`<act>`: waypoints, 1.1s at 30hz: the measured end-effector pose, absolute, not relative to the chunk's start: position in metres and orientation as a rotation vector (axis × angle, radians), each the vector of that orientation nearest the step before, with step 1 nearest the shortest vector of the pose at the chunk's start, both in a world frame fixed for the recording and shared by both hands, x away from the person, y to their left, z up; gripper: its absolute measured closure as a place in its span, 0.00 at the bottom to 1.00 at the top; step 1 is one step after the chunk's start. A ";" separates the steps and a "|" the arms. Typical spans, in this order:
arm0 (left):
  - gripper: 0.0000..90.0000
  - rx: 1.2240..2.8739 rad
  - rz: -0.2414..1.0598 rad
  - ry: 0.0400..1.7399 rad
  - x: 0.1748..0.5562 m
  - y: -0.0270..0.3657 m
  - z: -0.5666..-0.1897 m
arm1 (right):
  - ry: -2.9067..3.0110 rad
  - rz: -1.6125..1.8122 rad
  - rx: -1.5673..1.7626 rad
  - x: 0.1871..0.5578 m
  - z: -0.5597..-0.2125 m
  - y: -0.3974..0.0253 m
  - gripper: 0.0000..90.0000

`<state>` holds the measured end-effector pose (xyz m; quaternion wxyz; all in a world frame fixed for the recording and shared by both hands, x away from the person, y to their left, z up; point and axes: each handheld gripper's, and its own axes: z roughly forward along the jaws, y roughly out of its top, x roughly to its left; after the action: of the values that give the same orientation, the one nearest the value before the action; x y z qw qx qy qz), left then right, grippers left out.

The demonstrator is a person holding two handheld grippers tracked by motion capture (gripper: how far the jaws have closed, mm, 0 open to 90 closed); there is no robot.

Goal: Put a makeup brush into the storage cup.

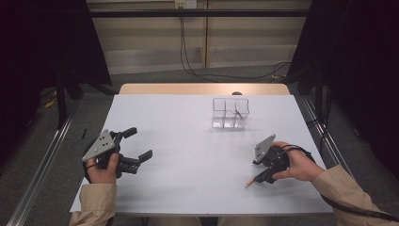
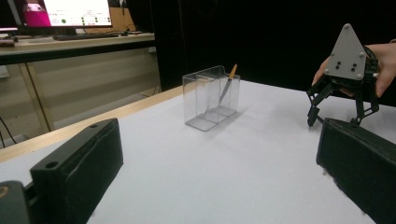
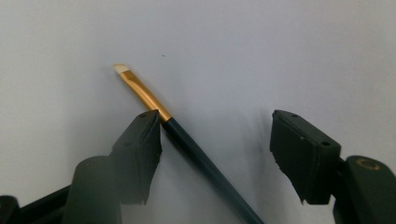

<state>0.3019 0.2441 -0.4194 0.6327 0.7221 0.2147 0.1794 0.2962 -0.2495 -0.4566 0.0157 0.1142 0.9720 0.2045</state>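
A clear plastic container (image 1: pixel 229 113) is standing on the far part of the white table (image 1: pixel 188 155), a little right of the middle. Thin walls are dividing it into several compartments. In the left gripper view, the same container (image 2: pixel 210 100) is holding one slim brush (image 2: pixel 227 85), which is leaning upright inside with its orange end rising above the rim; I cannot tell exactly which compartment it is standing in. The other compartments are looking empty.

The left gripper (image 1: pixel 141 143) is resting near the left edge of the table, held by the left hand (image 1: pixel 102 169). Its jaws are spread wide apart and are gripping nothing.

The right gripper (image 1: pixel 263 176) is pointing down at the table on the near right side, held by the right hand (image 1: pixel 296 165). A second brush (image 3: pixel 187 140), with a dark handle, a gold ferrule and a pale tip, is lying flat on the table between its jaws. The jaws are standing apart; one is just beside the brush near the ferrule, the other is well away, so they are not clamping it.
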 end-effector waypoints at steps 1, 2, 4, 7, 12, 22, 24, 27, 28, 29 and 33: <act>0.00 1.652 0.408 0.491 0.302 0.244 -0.420 | 3.024 0.635 0.349 0.296 -0.457 -0.249 0.39; 0.00 1.654 0.408 0.491 0.302 0.244 -0.420 | 3.027 0.634 0.350 0.296 -0.457 -0.249 0.40; 0.00 1.656 0.408 0.492 0.302 0.243 -0.420 | 3.029 0.640 0.338 0.296 -0.457 -0.248 0.42; 0.00 1.656 0.407 0.493 0.302 0.243 -0.420 | 3.041 0.640 0.321 0.296 -0.457 -0.248 0.47; 0.00 1.655 0.407 0.495 0.302 0.243 -0.420 | 3.061 0.634 0.303 0.295 -0.456 -0.247 0.53; 0.00 1.662 0.411 0.491 0.302 0.243 -0.420 | 3.074 0.591 0.278 0.294 -0.453 -0.242 0.63; 0.00 1.660 0.410 0.491 0.302 0.243 -0.420 | 3.072 0.585 0.292 0.293 -0.453 -0.241 0.66; 0.00 1.661 0.410 0.494 0.302 0.243 -0.420 | 3.070 0.588 0.293 0.293 -0.453 -0.240 0.71; 0.00 1.661 0.410 0.494 0.302 0.243 -0.420 | 3.068 0.591 0.294 0.293 -0.453 -0.240 0.75; 0.00 1.661 0.410 0.493 0.302 0.243 -0.420 | 3.069 0.592 0.298 0.293 -0.453 -0.240 0.78; 0.00 1.663 0.410 0.491 0.302 0.243 -0.420 | 3.078 0.582 0.303 0.293 -0.452 -0.239 0.82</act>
<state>0.3024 0.2426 -0.4204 0.6289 0.7256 0.2142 0.1791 0.2929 -0.2395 -0.4525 -0.0026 0.0962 0.9780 0.1850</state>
